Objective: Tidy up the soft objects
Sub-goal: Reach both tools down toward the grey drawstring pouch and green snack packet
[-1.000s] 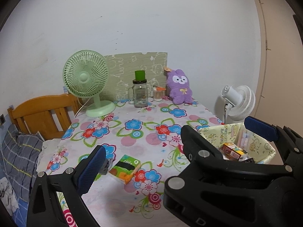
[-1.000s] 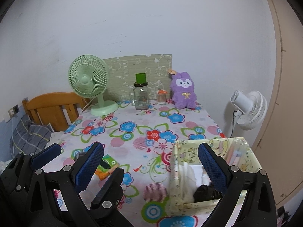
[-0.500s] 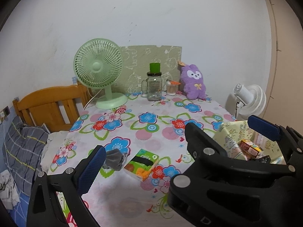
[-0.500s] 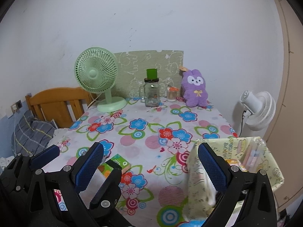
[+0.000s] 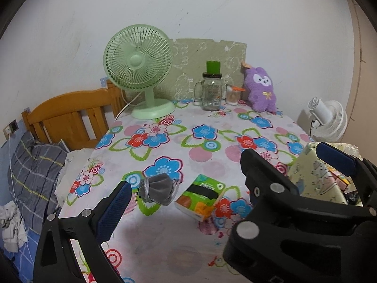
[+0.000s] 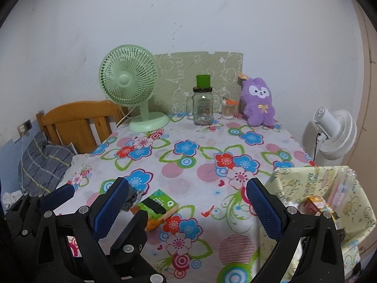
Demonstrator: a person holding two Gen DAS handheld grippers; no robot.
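Blue-padded fingers of the left gripper (image 5: 226, 176) spread wide across the lower part of the left wrist view, holding nothing. Between them, just right of the left pad (image 5: 113, 208), a crumpled grey soft cloth (image 5: 156, 188) lies on the flowered tablecloth (image 5: 165, 240), with a green tissue pack (image 5: 200, 197) just beside it toward the centre. At the right edge of that view sits a pale yellow fabric basket (image 5: 315, 184) with small packets inside.

In the right wrist view the right gripper (image 6: 188, 204) is also spread wide and empty. The tissue pack (image 6: 157, 206) shows between its pads at lower centre; the grey cloth (image 6: 132, 198) is mostly hidden behind the left pad (image 6: 109, 210). The basket (image 6: 318, 184) fills the lower right.

At the far end of the table, in the upper middle of both views, stand a green desk fan (image 6: 128, 82), a glass jar (image 6: 202, 108) with a green lid, and a purple plush bunny (image 6: 258, 101) against the wall. A white fan (image 6: 334, 132) stands beyond the table's right side, and a wooden headboard (image 6: 77, 122) is at left
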